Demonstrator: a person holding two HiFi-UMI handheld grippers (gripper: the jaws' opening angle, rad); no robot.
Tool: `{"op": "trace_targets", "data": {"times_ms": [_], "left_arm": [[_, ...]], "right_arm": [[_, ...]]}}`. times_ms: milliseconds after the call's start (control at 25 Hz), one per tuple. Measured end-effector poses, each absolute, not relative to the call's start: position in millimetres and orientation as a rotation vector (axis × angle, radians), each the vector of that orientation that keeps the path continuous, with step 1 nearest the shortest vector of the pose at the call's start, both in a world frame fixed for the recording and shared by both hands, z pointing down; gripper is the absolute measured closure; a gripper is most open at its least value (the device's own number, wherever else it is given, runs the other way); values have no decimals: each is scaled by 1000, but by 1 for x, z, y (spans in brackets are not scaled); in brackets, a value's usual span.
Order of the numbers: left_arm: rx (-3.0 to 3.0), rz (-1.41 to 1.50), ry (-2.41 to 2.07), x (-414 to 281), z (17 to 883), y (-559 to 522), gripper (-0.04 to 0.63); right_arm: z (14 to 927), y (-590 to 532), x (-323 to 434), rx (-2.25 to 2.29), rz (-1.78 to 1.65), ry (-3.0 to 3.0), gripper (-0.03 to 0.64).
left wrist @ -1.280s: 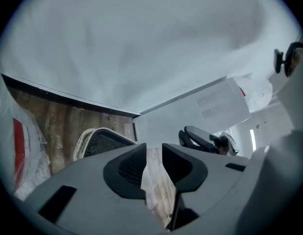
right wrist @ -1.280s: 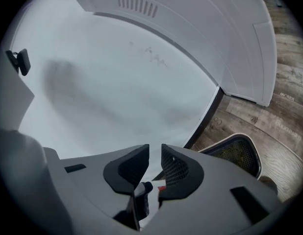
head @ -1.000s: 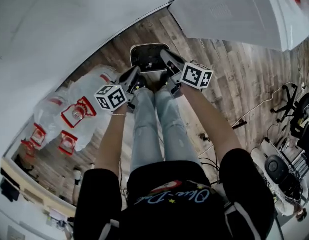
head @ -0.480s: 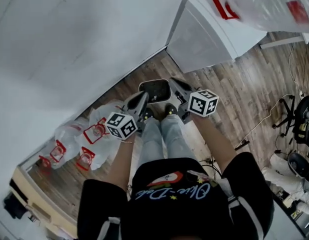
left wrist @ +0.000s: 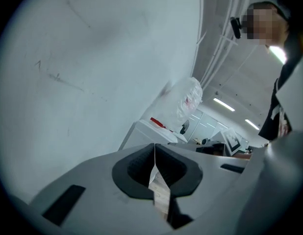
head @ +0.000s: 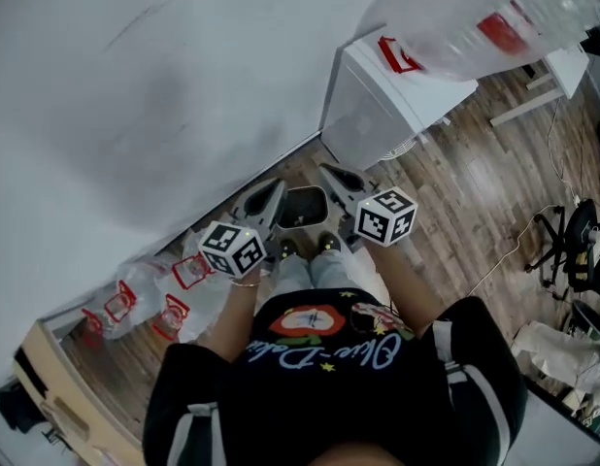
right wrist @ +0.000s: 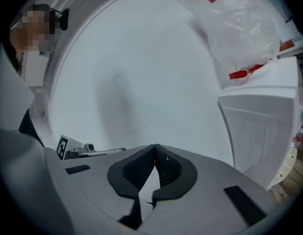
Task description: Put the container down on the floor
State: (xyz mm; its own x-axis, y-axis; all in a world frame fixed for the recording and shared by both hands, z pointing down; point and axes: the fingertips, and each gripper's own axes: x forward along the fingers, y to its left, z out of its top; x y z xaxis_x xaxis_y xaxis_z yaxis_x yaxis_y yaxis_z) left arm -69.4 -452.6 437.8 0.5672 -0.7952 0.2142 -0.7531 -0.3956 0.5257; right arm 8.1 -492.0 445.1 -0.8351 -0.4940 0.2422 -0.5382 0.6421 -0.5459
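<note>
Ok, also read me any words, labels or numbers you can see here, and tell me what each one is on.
Nothing reads clearly.
Black shirt: pale cursive lettering across it, not clear enough to quote.
Plastic bags on the floor: red printed labels, too blurred to read.
Plastic bag on the white cabinet: red print, unreadable.
Marker cubes: black-and-white square patterns, no words.

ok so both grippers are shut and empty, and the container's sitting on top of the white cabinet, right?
Not quite. In the head view the container sits on the wood floor, just ahead of the person's shoes, not on top of the white cabinet. The rest holds: the left gripper and the right gripper are both shut and empty.
</note>
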Motion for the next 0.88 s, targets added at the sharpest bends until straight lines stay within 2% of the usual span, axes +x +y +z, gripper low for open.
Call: {"op": "trace_targets", "data": {"times_ms": [400,880], "left_arm": [[2315,-148,-1244,-68,373,-445,589],[2336,-126,-1259,-62,368,-435,589]], "right_arm": [[393,-494,5,845,847,-2862,617],[384,-477,-7,735,813,-2878,618]]}}
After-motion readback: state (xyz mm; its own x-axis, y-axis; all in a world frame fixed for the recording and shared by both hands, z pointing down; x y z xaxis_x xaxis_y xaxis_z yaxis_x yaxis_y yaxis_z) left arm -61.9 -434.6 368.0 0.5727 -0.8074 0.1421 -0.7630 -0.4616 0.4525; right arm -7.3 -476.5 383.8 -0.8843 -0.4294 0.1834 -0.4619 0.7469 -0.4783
